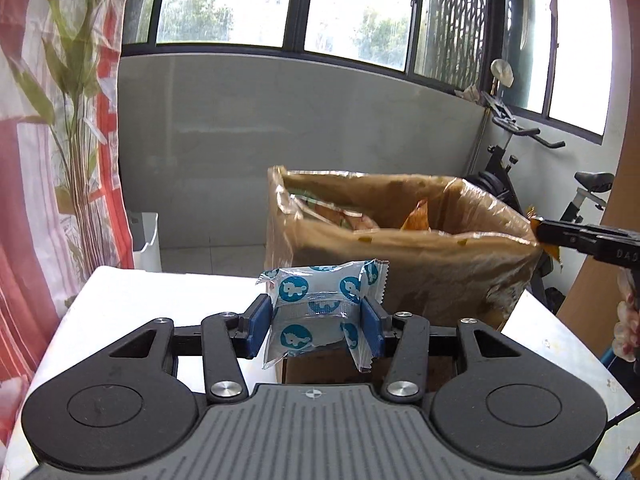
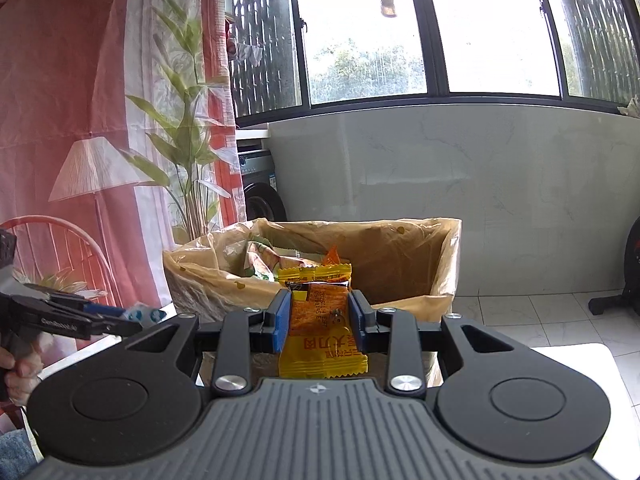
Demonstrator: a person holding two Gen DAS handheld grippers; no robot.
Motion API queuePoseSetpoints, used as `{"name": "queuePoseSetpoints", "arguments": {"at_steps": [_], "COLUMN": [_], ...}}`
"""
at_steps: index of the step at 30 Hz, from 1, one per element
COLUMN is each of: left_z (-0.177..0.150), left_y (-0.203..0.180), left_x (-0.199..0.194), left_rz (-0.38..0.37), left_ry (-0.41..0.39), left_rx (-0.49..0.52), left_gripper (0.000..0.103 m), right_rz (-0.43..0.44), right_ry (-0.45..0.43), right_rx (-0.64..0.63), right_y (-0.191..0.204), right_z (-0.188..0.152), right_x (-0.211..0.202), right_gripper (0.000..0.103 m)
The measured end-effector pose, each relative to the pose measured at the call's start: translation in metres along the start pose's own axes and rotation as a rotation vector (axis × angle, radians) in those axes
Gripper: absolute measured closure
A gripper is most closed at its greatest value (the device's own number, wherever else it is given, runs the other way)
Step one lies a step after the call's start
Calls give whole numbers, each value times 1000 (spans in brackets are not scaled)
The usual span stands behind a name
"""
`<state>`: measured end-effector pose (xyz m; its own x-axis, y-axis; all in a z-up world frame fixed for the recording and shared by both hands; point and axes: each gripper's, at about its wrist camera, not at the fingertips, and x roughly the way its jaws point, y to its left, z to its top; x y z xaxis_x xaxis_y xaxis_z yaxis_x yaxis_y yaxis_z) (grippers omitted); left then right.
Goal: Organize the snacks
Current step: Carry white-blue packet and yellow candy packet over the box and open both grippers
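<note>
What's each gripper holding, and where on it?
Left gripper: blue-and-white packet, pinched across its middle. Right gripper: yellow-orange packet, also mid-body.

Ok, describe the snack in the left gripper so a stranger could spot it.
Start at the plastic-lined cardboard box on the white table. In front of it, the left gripper pinches a pale wrapper. Blue circles with white animal figures distinguish it from the right gripper's orange-yellow packet.
</note>
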<state>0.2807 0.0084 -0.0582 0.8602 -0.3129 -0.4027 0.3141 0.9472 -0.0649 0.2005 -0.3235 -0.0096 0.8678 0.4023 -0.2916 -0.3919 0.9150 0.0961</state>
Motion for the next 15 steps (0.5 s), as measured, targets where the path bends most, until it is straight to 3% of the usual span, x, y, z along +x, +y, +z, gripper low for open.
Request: {"name": "queuePoseSetpoints", "arguments": {"at_steps": [3, 6, 12, 15], "left_z": [38, 66, 75, 68], "left_y": [-7, -24, -52, -48], "left_x": [0, 25, 93, 116], "left_rz": [-15, -14, -4, 27], "left_ry": [-74, -106, -25, 20], "left_rx": [27, 69, 63, 39], "left_gripper": [51, 51, 45, 41], "right_rz": [-11, -43, -150, -186], "right_ry": [-15, -11, 61, 84], "right_rx": [-3, 7, 34, 33], "right_y": [-5, -11, -19, -21], "right_z": [14, 25, 28, 22], "right_x": [14, 39, 85, 86], "right_gripper": [70, 70, 65, 49]}}
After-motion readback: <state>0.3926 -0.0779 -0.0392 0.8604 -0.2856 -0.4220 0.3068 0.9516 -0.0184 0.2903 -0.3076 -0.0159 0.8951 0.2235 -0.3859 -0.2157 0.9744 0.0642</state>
